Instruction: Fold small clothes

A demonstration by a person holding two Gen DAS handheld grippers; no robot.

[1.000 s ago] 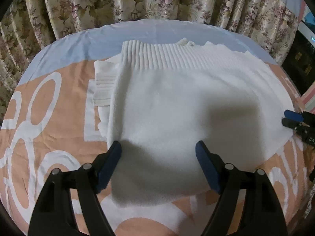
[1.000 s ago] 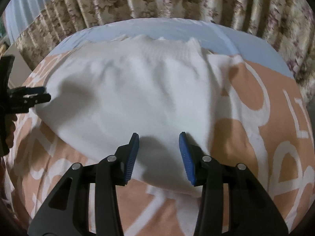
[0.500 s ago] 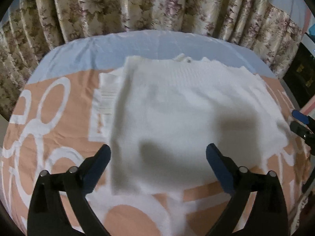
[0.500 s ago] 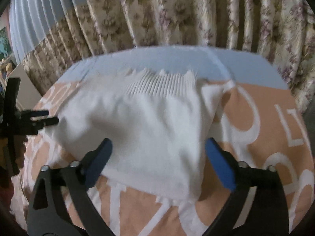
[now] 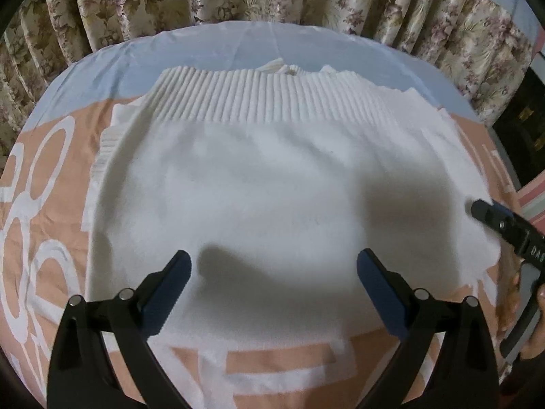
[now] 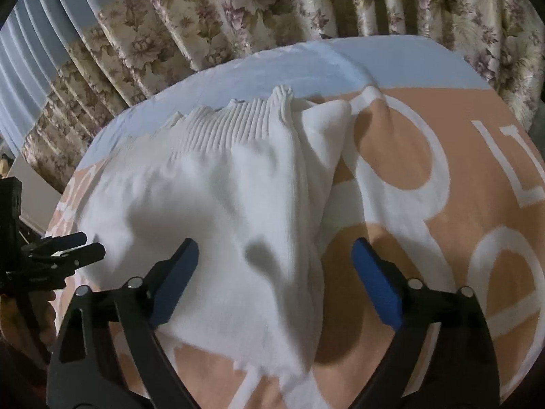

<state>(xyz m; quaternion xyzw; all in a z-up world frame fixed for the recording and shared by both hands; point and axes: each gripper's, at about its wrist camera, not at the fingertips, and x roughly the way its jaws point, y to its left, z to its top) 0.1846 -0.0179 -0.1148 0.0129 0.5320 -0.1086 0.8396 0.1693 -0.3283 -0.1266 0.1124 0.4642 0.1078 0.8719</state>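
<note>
Both hand-held grippers (image 5: 274, 281) (image 6: 275, 269) hang splayed above the folded white sweater (image 5: 272, 197).

Left claw (image 5: 274, 288), right claw (image 6: 275, 269) agape

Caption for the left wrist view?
Open left gripper above a folded white sweater on the bedsheet.

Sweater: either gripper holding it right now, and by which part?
Nothing held. Left gripper and right gripper both stand open above the sweater; the right's jaws just closed slightly, gripping nothing.
</note>
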